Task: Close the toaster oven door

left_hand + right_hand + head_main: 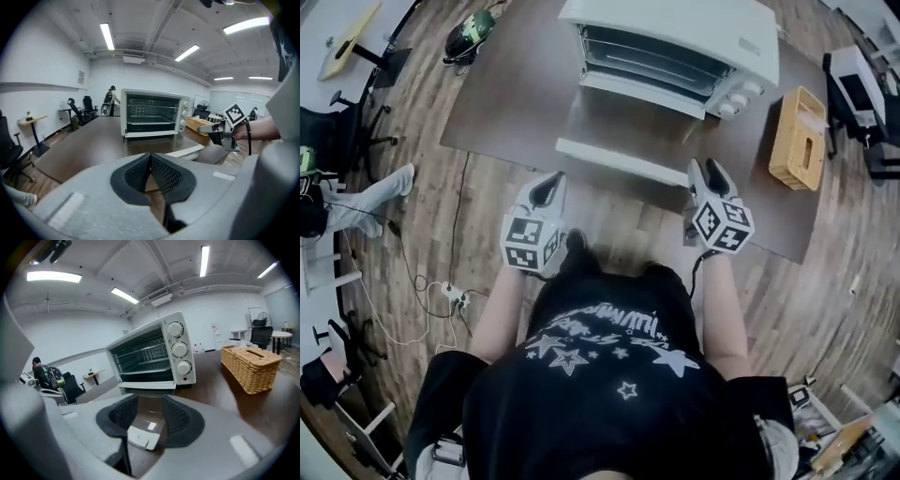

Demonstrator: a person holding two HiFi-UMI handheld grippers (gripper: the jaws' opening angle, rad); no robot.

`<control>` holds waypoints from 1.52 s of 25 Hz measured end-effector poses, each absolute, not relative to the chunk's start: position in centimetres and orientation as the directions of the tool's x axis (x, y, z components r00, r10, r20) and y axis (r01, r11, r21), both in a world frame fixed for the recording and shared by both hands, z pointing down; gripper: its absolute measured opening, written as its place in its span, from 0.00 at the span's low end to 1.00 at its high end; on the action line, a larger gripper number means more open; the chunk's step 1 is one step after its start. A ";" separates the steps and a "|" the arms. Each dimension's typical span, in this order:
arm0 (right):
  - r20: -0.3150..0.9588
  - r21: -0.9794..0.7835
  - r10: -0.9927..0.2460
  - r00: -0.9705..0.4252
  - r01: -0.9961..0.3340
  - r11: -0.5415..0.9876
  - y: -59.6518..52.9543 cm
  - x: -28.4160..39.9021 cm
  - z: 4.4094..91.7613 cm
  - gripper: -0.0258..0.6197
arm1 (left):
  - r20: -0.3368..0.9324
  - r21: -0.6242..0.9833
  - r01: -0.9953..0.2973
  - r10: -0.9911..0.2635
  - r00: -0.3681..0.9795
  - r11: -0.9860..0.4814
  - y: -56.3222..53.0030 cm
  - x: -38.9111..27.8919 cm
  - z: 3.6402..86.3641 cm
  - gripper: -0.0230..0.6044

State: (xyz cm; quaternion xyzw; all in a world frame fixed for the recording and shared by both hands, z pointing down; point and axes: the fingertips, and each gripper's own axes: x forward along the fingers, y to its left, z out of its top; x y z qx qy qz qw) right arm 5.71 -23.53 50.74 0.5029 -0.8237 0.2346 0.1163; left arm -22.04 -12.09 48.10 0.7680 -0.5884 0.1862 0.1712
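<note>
1. Left gripper (548,185): held over the near edge of the counter (506,103), just near of the handle's left end. Its jaws are pressed together at the tips with nothing between them. You can use it as a blunt pusher.
2. Door (619,127): dropped fully open, lying flat toward you from the hinge at the oven's lower front.
   - It looks like a glass panel in a metal frame, so it is probably stiff, moderately light and breakable if slammed.
   - Expect the hinge to resist, then pull it shut near the top.
3. Handle (623,161): a white bar along the door's near edge.
   - It looks smooth and rigid, likely a bit slippery.
   - This is your best hold: come under the bar near its middle and lift it up and away from you, keeping off the glass.
4. Toaster oven (675,28): a white box at the far centre of the counter, with wire racks visible inside and knobs (736,98) on its right. It is probably light enough to slide back if you shove it.
5. Right gripper (711,173): just right of the handle's right end.
   - Its jaws stand narrowly apart and grip nothing.
   - The handle's corner shows through the gap, but you cannot tell whether it touches.
6. Wicker basket (797,139): right of the oven and well apart from the door's swing.
</note>
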 end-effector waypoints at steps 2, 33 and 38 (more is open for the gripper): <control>0.441 -0.260 -0.797 -0.412 -0.909 0.326 -22.6 5.7 50.9 0.30 | 0.494 0.044 -0.951 -0.821 0.286 -0.305 -12.9 -22.9 48.5 0.05; 0.579 -0.180 -0.785 -0.221 -0.974 0.141 -17.4 4.0 58.8 0.30 | 0.548 0.088 -0.889 -0.724 0.419 -0.448 -13.6 -26.5 52.9 0.05; 0.581 -0.171 -0.786 -0.213 -0.976 0.138 -18.0 3.7 59.1 0.30 | 0.553 0.093 -0.899 -0.729 0.404 -0.427 -13.4 -27.0 53.0 0.05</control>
